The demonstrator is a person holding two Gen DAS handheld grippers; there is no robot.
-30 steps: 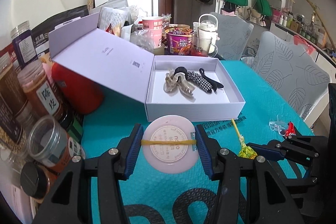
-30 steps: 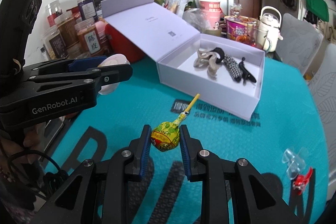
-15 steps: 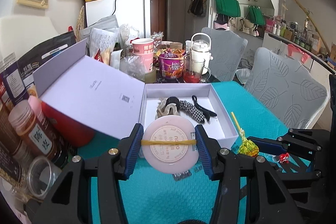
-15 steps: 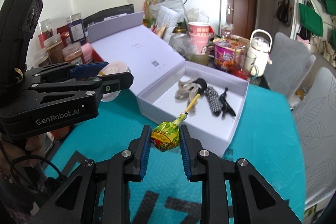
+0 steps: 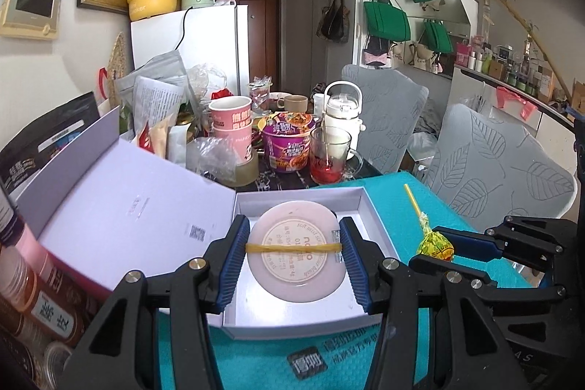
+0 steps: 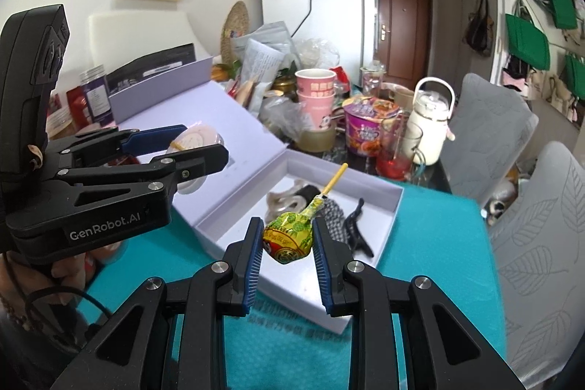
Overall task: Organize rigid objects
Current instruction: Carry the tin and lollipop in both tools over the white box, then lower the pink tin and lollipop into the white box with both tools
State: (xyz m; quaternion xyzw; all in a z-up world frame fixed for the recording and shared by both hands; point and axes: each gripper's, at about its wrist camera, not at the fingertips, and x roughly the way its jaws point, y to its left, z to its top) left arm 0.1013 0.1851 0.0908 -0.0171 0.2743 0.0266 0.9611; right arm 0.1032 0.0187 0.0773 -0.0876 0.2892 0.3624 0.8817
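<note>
My left gripper (image 5: 295, 249) is shut on a round pale pink compact (image 5: 298, 253) bound by a yellow rubber band, held over the open lavender box (image 5: 360, 203). My right gripper (image 6: 287, 242) is shut on a lollipop (image 6: 289, 238) in a yellow-green wrapper, its yellow stick pointing up and away, above the box's (image 6: 396, 203) near edge. In the right wrist view the box holds a beige hair claw (image 6: 279, 201), a checked hair tie (image 6: 334, 220) and a black clip (image 6: 354, 225). The compact hides these in the left wrist view. The box lid (image 5: 124, 207) leans open to the left.
Jars (image 5: 51, 309) crowd the left edge of the teal mat (image 5: 329, 368). Behind the box stand pink cups (image 5: 232, 123), a purple noodle bowl (image 5: 289, 143), a glass mug (image 5: 331, 152) and a white kettle (image 5: 342, 116). Two grey chairs (image 5: 504, 178) stand at the right.
Both grippers rose and moved forward with their loads, from in front of the box to over it. The compact now covers the box's contents in the left wrist view.
</note>
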